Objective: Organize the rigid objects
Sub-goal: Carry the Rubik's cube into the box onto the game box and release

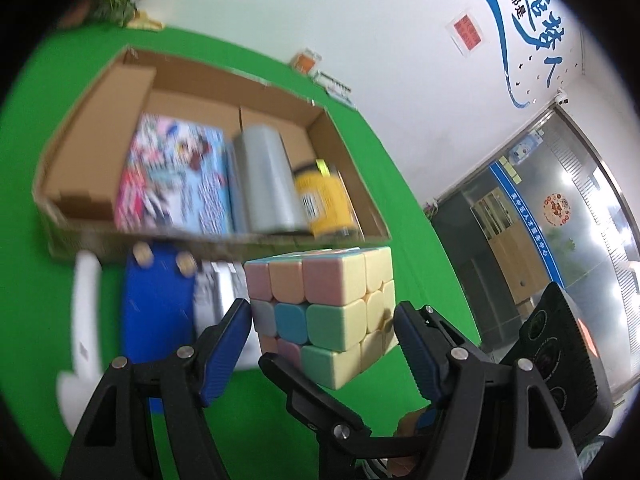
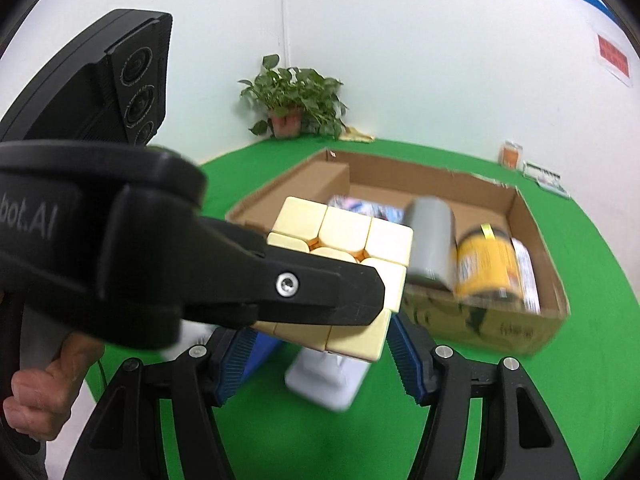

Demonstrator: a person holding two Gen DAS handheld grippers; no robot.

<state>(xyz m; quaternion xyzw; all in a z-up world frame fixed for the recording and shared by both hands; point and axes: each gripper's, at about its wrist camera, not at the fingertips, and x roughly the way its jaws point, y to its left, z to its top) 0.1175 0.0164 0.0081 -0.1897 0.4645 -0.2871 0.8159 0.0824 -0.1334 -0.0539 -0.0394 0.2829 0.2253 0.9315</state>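
The cube (image 1: 324, 312) hangs in the air just short of the box (image 1: 80, 116), pinched between the blue pads of the left gripper (image 1: 323, 322). The pads press on two opposite side faces at about mid-height, so the cube sits square between them and its top clears the near wall of the box. This looks like the carry stage of putting one more rigid thing away.

Inside the box, a picture book (image 1: 176, 176) lies flat toward the left, a grey cylinder (image 1: 266, 180) lies on its side next to it, and a yellow jar (image 1: 326, 200) lies at the right end. They are packed side by side, which leaves bare cardboard at the far side of the box and at its left end; either is a likely spot for the cube.

Outside the box, against its near wall, lie a blue item (image 1: 156, 308), a white item (image 1: 86, 320) and a pale grey-white one (image 2: 332, 380); all are too blurred to name. They seem to wait their turn.

In the right wrist view the left gripper reaches across from the left, one black finger (image 2: 320, 288) laid over the yellow face of the cube, the person's hand (image 2: 32, 392) on its handle. The right gripper (image 2: 320, 360) sits low, just below and behind the cube, its jaws spread wide and holding nothing. It points toward the box.
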